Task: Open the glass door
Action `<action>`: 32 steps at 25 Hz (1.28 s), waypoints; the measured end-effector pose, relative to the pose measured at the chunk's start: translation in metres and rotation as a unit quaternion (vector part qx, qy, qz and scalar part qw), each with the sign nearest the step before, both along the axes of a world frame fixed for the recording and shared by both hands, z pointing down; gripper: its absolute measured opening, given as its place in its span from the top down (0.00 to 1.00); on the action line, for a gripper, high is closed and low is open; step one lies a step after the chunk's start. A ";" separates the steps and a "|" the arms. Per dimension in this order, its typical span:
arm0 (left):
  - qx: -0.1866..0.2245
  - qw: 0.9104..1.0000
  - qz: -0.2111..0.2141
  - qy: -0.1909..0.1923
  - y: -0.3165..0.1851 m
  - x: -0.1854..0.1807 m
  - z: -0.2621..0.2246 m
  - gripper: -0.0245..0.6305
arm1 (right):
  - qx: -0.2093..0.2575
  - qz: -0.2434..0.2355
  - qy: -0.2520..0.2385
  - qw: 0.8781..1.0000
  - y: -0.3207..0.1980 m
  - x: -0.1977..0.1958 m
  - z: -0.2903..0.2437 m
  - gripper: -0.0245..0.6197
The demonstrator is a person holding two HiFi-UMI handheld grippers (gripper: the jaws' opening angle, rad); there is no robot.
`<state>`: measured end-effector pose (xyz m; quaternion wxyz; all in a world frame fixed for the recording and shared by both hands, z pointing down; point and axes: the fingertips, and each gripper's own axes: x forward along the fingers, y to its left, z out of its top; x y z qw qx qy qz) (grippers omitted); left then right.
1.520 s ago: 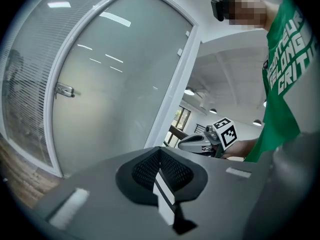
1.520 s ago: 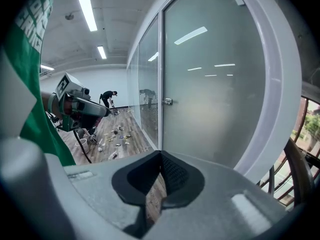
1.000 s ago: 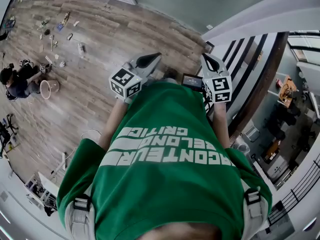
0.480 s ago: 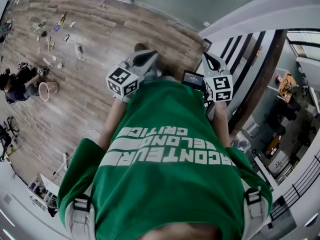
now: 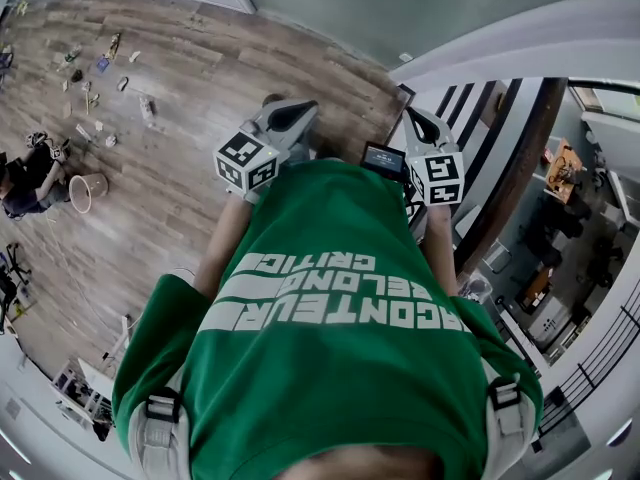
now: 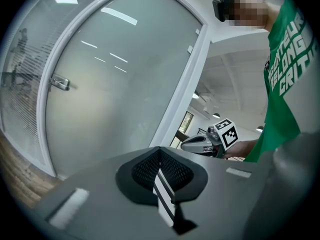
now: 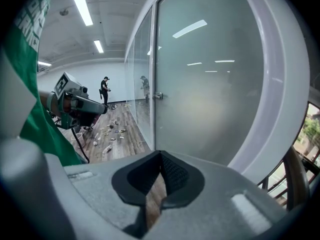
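Note:
The frosted glass door (image 6: 115, 84) in its white frame stands shut ahead of me, its small metal handle (image 6: 60, 82) at the left edge. In the right gripper view the door (image 7: 210, 84) fills the right half, the handle (image 7: 159, 96) at mid height. In the head view my left gripper (image 5: 300, 111) and right gripper (image 5: 415, 118) are held up side by side in front of a green shirt, short of the glass (image 5: 330, 3). Both are shut on nothing: left gripper (image 6: 160, 151), right gripper (image 7: 161, 156). Neither touches the door.
Several small things (image 5: 100, 68) lie scattered on the wood floor at the left, beside a crouching person (image 5: 20, 183) and a round basket (image 5: 85, 190). Two people (image 7: 105, 90) stand far down the corridor. A dark handrail (image 5: 510, 158) and a drop to a lower level lie at the right.
The floor and its scattered things have slid left and up in the head view as I moved a little toward the door. Both grippers stay shut, held much as before.

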<state>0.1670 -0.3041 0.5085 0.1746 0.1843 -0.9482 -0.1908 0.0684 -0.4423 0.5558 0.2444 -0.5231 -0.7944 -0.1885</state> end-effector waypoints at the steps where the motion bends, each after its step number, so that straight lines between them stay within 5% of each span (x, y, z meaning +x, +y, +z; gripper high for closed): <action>1: 0.001 1.000 -0.003 0.001 0.006 -0.002 0.002 0.94 | 0.001 -0.002 -0.002 1.000 0.006 -0.004 0.000 0.97; 16: 0.009 0.999 -0.045 -0.011 0.132 -0.048 -0.003 0.94 | 0.033 -0.030 -0.030 0.999 0.113 -0.075 -0.012 0.97; 32: 0.013 0.994 -0.109 -0.010 0.270 -0.030 0.000 0.94 | 0.054 -0.106 -0.062 0.991 0.266 -0.092 -0.021 0.97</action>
